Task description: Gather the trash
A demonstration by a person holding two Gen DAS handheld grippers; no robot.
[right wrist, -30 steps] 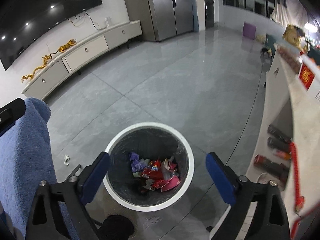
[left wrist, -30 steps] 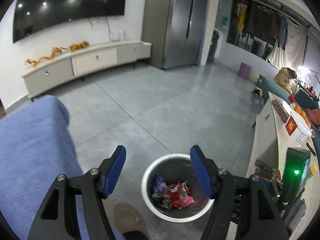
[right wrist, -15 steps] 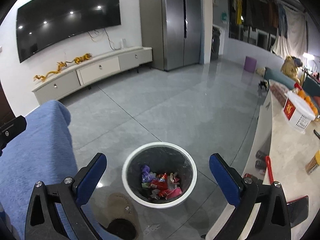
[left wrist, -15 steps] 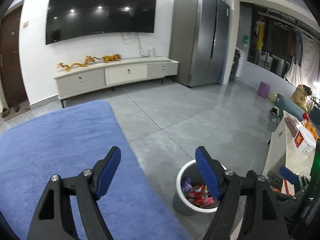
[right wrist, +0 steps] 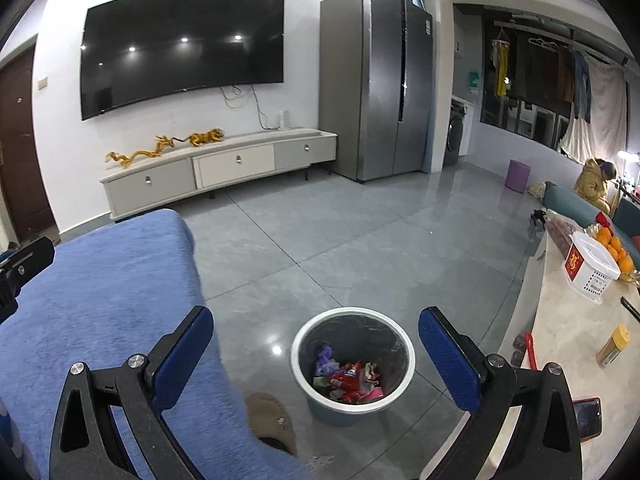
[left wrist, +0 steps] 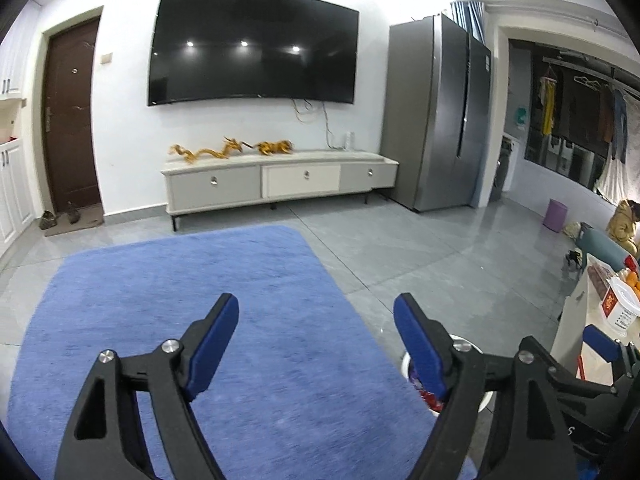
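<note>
A white-rimmed trash bin (right wrist: 353, 394) stands on the grey floor, with several colourful wrappers (right wrist: 347, 376) inside it. My right gripper (right wrist: 316, 338) hangs open above and in front of the bin, with nothing between its blue pads. My left gripper (left wrist: 316, 330) is over the blue rug (left wrist: 160, 300); its jaws are opening and hold nothing. In the left wrist view only a sliver of the trash bin (left wrist: 405, 362) shows behind the right finger.
A marble counter (right wrist: 568, 344) at right holds a white box, oranges, a spice jar and a phone. A brown slipper (right wrist: 272, 420) lies by the rug's edge. A TV cabinet (left wrist: 280, 184), fridge (left wrist: 440, 120) and door line the far wall.
Both grippers rose and tilted up, so the wall and TV came into view. The left one swung left over the rug, away from the bin, and its jaws widened.
</note>
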